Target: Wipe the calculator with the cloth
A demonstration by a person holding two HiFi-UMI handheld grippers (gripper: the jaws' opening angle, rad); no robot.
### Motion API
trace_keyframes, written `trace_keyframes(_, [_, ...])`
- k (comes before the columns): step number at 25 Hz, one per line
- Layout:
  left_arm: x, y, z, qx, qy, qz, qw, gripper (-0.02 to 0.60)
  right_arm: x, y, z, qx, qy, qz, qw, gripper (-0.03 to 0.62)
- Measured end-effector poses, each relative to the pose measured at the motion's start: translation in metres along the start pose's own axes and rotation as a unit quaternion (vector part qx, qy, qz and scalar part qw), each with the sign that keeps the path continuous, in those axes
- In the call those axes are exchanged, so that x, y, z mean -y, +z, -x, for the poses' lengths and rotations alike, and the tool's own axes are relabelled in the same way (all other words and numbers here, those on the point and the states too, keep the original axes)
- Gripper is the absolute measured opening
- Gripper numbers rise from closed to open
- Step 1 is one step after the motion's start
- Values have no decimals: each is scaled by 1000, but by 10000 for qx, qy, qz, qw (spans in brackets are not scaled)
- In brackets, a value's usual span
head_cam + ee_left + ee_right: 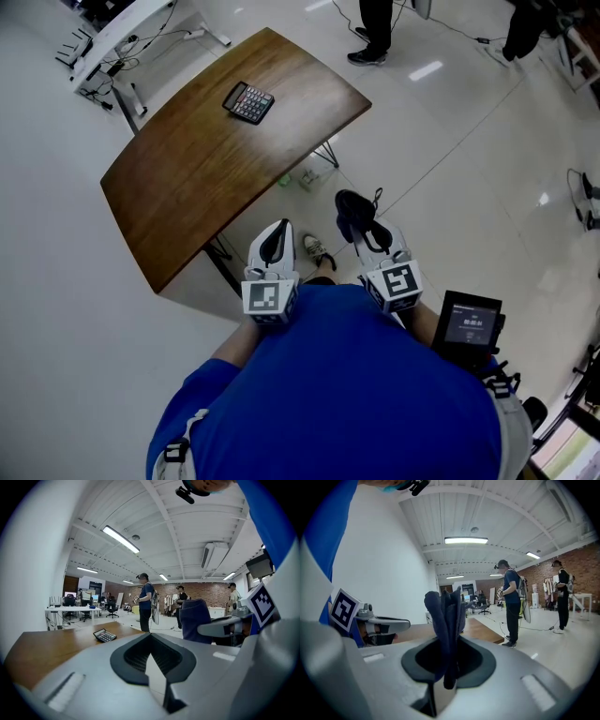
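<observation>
one cloth (446,616) in right gripper (447,667) jaws | left gripper (151,656) jaws closed | calculator (248,101) on table (187,178)

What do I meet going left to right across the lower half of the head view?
left gripper, shut and empty → right gripper, shut on the dark cloth → black screen device

The table (206,169) is glossy wood, the cloth (445,620) soft and matt.
</observation>
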State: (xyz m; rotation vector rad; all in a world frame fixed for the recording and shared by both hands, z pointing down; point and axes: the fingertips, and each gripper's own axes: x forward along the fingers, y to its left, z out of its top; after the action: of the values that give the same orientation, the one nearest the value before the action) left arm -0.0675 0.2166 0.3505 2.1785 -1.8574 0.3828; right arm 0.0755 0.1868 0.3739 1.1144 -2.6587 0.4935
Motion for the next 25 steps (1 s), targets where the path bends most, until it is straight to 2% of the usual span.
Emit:
trace_keyframes(8, [-45, 23, -66, 124, -6, 13, 9999, 6, 23, 35, -78, -16, 120, 148, 9998, 64])
trace_keyframes(15, [-114, 24, -126, 102, 239, 95, 9996, 6, 32, 53, -175, -117, 355, 298, 9989, 64])
trace_keyframes(25, [-125, 22, -106, 144, 604, 329, 9975, 6, 14, 73, -182, -80, 618, 703, 9956, 64])
